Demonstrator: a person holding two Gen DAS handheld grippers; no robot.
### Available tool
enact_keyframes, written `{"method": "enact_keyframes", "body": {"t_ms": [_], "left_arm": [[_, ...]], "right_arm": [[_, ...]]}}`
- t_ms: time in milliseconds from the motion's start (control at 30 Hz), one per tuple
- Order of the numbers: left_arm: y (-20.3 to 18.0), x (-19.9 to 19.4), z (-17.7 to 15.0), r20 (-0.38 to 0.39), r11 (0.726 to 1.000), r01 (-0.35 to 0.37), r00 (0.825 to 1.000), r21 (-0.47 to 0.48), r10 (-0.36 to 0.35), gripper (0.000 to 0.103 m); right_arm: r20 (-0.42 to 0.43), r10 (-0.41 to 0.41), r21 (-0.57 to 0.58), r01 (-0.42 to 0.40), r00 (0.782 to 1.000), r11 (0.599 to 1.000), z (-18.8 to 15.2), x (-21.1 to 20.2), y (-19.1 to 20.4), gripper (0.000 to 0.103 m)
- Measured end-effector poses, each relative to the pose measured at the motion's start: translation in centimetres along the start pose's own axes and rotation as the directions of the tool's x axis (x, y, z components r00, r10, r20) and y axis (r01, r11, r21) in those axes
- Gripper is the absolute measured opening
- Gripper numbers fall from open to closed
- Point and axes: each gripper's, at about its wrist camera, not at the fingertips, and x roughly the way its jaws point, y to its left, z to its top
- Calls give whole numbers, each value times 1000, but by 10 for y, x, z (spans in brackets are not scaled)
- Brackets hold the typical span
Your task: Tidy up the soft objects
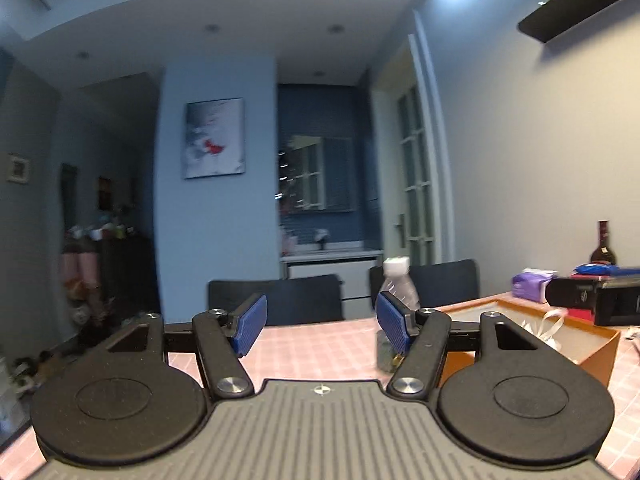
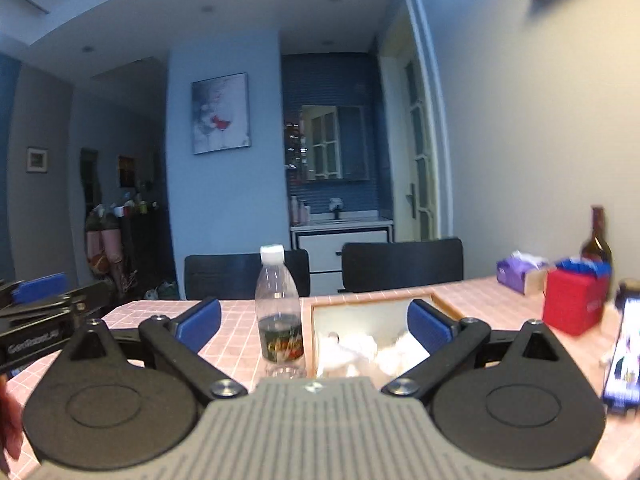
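Both the left tongs (image 1: 322, 326) and right tongs (image 2: 314, 320) hovered wide and empty; white soft objects (image 2: 362, 350) lay in the box (image 2: 444, 306), so sorting seemed nearly finished, probably needing only another check of the tabletop (image 2: 240, 344)

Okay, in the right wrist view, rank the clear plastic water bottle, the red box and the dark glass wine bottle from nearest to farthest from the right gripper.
1. Clear plastic water bottle, upright between the right gripper fingers.
2. Red box, to the right.
3. Dark glass wine bottle, far right, behind the box.
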Motion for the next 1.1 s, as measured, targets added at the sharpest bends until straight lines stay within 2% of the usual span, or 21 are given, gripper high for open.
{"method": "enact_keyframes", "body": {"t_ms": [33, 100, 200, 267, 367, 633, 767, 1100], "left_arm": [[-1, -2, -5, -17, 1000, -3, 1000, -15, 2, 85], [-2, -4, -14, -57, 999, -4, 998, -37, 2, 95], [-8, -6, -31, -105, 999, -32, 994, -14, 30, 98], [-9, -6, -41, -153, 1000, -17, 988, -3, 16, 98], [-1, -5, -51, -231, 999, -4, 973, -37, -4, 98], [9, -6, -77, -346, 997, -19, 938, -80, -10, 98], [12, -9, -83, -366, 997, -24, 931, -79, -6, 98], [7, -7, -84, -373, 998, -4, 928, -66, -21, 98]], "right_arm": [[0, -12, 2, 12, 1000, 1000, -9, -3, 4, 99], [-15, -46, -7, 46, 999, 999, -26, -5, 13, 99], [-34, -98, -35, 97, 995, 995, -51, -8, 24, 99], [-73, -106, -52, 102, 992, 993, -63, -8, 28, 99], [-136, -99, -60, 91, 986, 994, -77, -4, 31, 100], [-285, -96, 7, 103, 954, 995, -100, 9, 22, 100], [-307, -104, 7, 111, 946, 994, -107, 12, 23, 100], [-310, -108, 0, 113, 945, 994, -109, 16, 24, 100]]}}
